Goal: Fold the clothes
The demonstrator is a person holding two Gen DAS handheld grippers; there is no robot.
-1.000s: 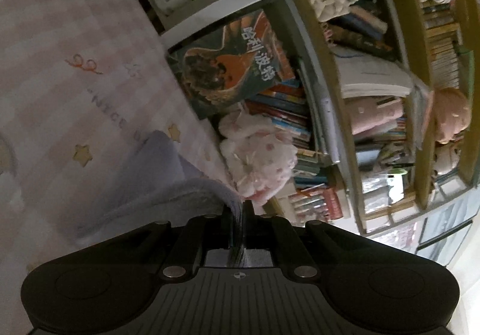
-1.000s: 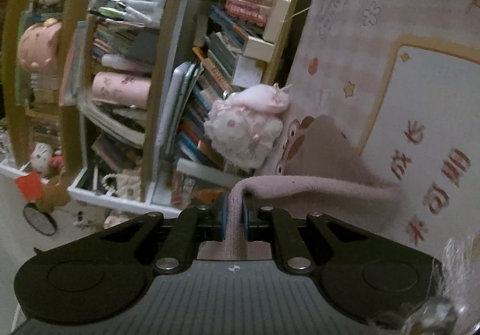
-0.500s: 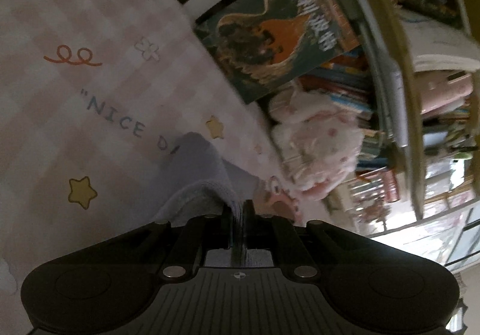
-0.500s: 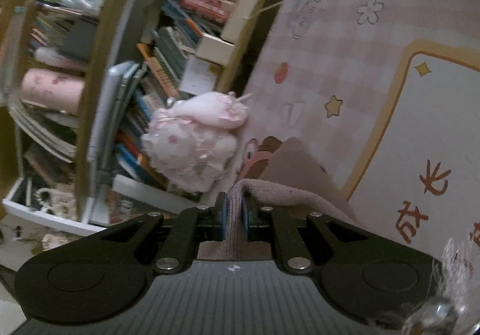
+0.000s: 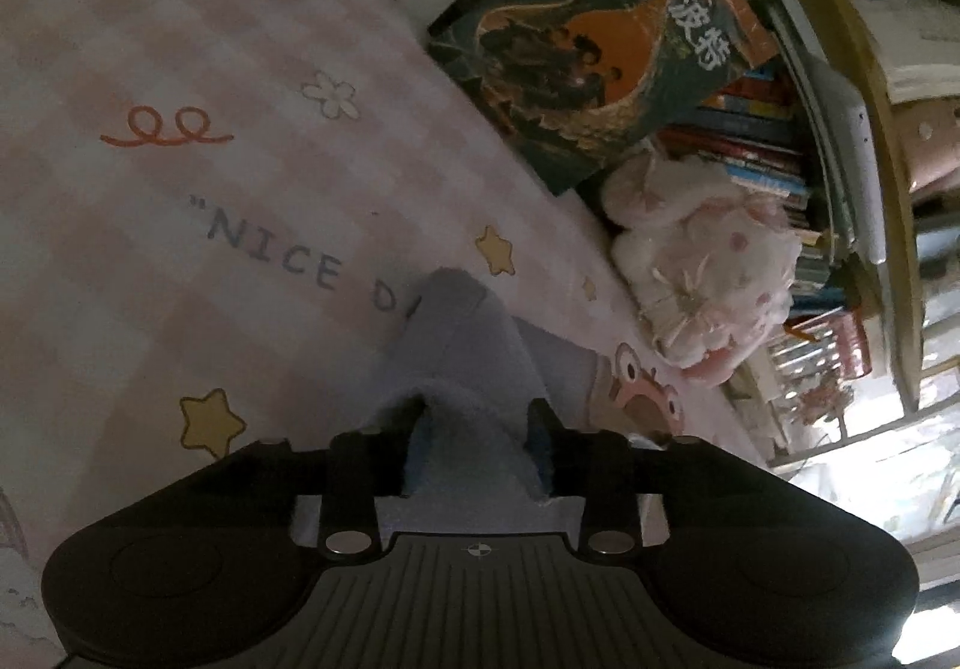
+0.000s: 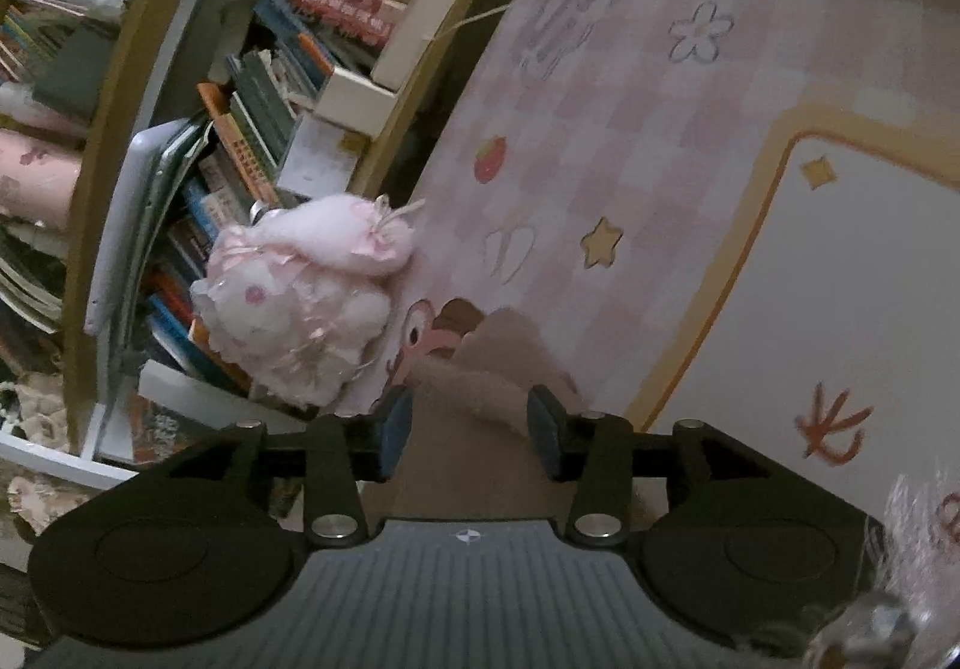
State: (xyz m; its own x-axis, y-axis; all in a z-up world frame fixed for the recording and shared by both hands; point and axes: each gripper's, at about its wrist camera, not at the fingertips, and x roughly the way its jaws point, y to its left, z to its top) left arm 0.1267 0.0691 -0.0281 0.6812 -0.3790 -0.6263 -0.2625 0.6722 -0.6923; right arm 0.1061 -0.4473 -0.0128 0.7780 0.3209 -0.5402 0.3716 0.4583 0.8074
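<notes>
A fuzzy garment [image 5: 462,351] lies on a pink checked cloth [image 5: 180,69] printed with stars and "NICE D". It looks pale lilac in the left wrist view and brownish pink [image 6: 492,387] in the right wrist view. My left gripper [image 5: 477,444] is open, its blue pads spread, with a loose fold of the garment lying between them. My right gripper [image 6: 471,432] is open too, with the garment's edge resting slack between its fingers. Both grippers sit low over the cloth near its far edge.
A pink plush toy [image 5: 702,273] [image 6: 300,297] sits at the cloth's edge against a crowded bookshelf [image 6: 252,99]. A large illustrated book [image 5: 594,51] leans there. A cream panel with red characters [image 6: 840,309] covers the cloth's right side.
Both grippers dropped toward the cloth and opened, letting go of the garment, which now lies slack between the pads.
</notes>
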